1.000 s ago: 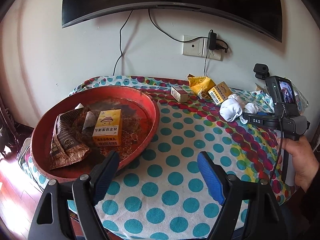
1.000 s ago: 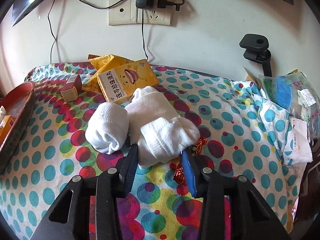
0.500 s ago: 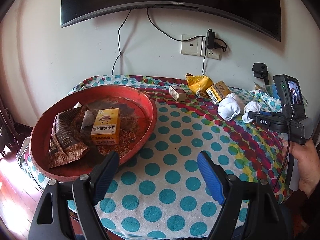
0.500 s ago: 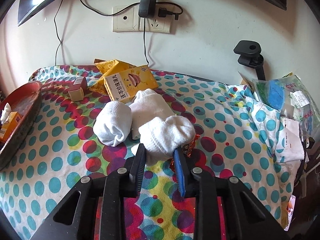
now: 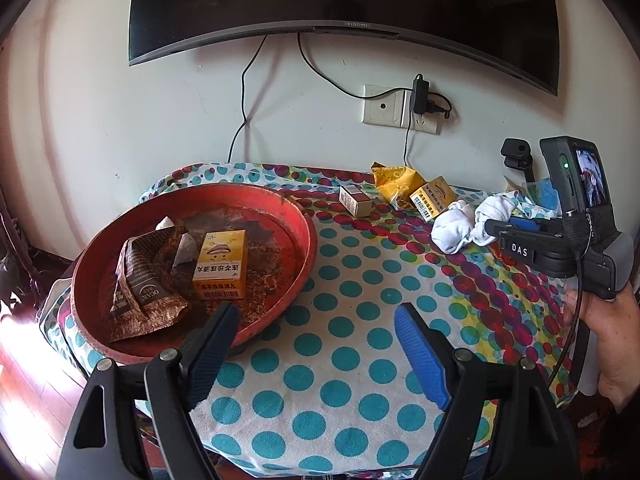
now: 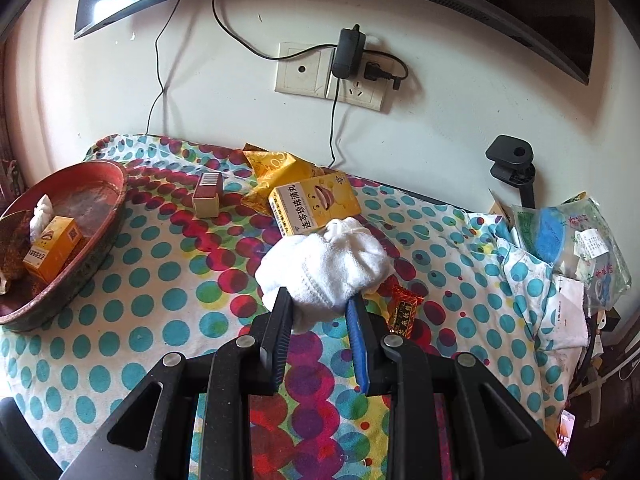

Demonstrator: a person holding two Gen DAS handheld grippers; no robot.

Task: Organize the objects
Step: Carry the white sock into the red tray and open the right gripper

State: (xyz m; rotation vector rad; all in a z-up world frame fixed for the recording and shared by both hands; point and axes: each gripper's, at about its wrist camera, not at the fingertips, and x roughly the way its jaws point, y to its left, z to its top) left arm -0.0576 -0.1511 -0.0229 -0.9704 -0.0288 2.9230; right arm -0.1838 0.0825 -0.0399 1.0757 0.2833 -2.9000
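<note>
My right tongs are clamped on a rolled white cotton sock, the bundle bulging out just ahead of the two tips and held a little above the spotted cloth of the worktop. A second white sock lies just to the left of the held one, best seen from my left wrist camera. Just right of my right tongs, on the cloth, lies a small red and gold foil sweet wrapper. Beyond the sock, further ahead, a yellow cardboard medicine box lies flat against a crumpled yellow foil bag, and a small red and cream carton lies ahead to the left.

My left tongs hang wide apart and hold nothing, above the near part of the cloth. Ahead and to their left sits a round red plastic basin; inside it are another yellow box, a brown crumpled packet and a tea bag. Far to the right of my left tongs, my right hand grips its handle.
</note>
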